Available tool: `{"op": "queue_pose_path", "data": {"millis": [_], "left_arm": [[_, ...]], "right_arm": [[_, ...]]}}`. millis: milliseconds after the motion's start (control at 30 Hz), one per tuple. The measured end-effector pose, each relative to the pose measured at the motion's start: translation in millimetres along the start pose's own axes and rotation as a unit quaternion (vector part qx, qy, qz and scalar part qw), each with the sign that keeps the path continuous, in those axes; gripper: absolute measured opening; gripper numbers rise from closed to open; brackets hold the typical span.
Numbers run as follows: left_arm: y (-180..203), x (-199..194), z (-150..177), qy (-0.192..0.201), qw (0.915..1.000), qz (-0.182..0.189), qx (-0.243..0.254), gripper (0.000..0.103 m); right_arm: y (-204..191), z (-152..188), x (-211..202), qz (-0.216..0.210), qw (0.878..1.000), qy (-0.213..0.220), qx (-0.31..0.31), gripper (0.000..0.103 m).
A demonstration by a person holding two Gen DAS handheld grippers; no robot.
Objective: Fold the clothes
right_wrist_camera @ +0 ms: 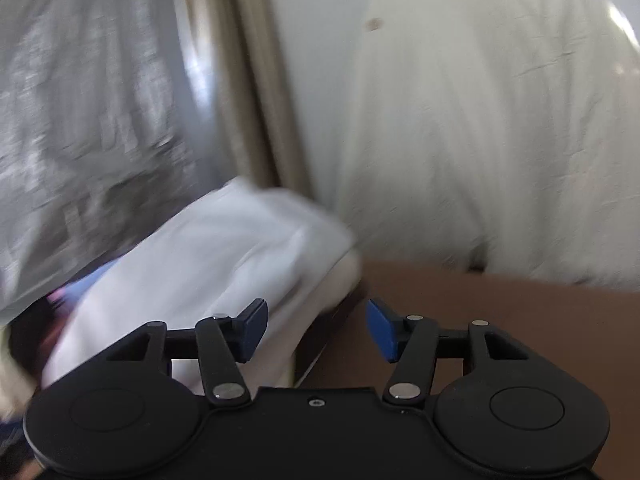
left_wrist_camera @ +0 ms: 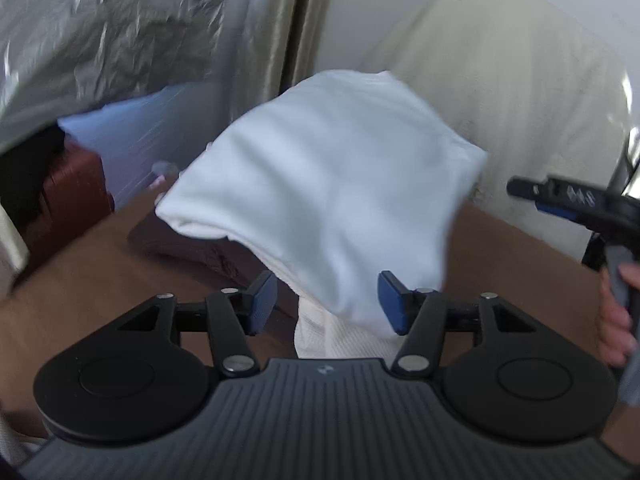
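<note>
White garment (left_wrist_camera: 332, 184): folded into a thick, rounded bundle, smooth on top, with a rolled fold along its left edge. It is blurred in both views. A waffle-textured white cloth (left_wrist_camera: 340, 340) shows beneath its near end. The bundle sits on the brown desk (left_wrist_camera: 100, 280), toward the back, near a cream cover (left_wrist_camera: 500, 100) and a beige curtain (left_wrist_camera: 288, 40).

Left gripper (left_wrist_camera: 329, 300): jaws stand wide, blue pads apart, nothing clamped; the garment's near edge lies just beyond and between the pads.

Right gripper (right_wrist_camera: 317, 330): jaws wide, empty; the garment lies behind its left pad, bare desk behind its right. A hand (left_wrist_camera: 616, 308) holds its handle.
</note>
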State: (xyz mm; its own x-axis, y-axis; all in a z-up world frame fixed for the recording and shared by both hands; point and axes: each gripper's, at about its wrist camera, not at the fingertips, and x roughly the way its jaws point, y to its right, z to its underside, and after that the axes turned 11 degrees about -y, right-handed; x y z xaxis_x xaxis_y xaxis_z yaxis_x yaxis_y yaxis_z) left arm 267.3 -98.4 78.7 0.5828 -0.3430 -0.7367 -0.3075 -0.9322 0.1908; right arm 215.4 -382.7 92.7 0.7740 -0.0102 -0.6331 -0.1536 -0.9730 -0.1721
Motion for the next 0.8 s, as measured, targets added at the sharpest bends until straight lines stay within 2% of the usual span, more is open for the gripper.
{"op": "queue_pose_path", "data": {"millis": [100, 267, 333, 400, 667, 800], "left_arm": [[20, -27, 11, 0.018, 0.9995, -0.013, 0.02, 0.079], [61, -64, 46, 0.004, 0.9982, -0.027, 0.053, 0.091], [77, -82, 67, 0.006, 0.9974, -0.034, 0.063, 0.098], [88, -95, 88, 0.002, 0.9965, -0.041, 0.073, 0.099], [104, -126, 161, 0.009, 0.9921, -0.064, 0.107, 0.103], [101, -126, 187, 0.013, 0.994, -0.037, 0.102, 0.103]], "right_arm": [[-8, 18, -37, 0.006, 1.0, -0.02, -0.017, 0.061], [-4, 56, -82, -0.047, 0.999, -0.018, -0.018, 0.063], [-7, 72, -95, -0.042, 0.998, -0.028, -0.02, 0.063], [-11, 86, -106, -0.03, 0.998, -0.04, -0.03, 0.063], [-19, 142, -154, -0.002, 1.0, -0.019, -0.021, 0.067], [-26, 158, -160, 0.015, 0.998, -0.035, -0.04, 0.067]]}}
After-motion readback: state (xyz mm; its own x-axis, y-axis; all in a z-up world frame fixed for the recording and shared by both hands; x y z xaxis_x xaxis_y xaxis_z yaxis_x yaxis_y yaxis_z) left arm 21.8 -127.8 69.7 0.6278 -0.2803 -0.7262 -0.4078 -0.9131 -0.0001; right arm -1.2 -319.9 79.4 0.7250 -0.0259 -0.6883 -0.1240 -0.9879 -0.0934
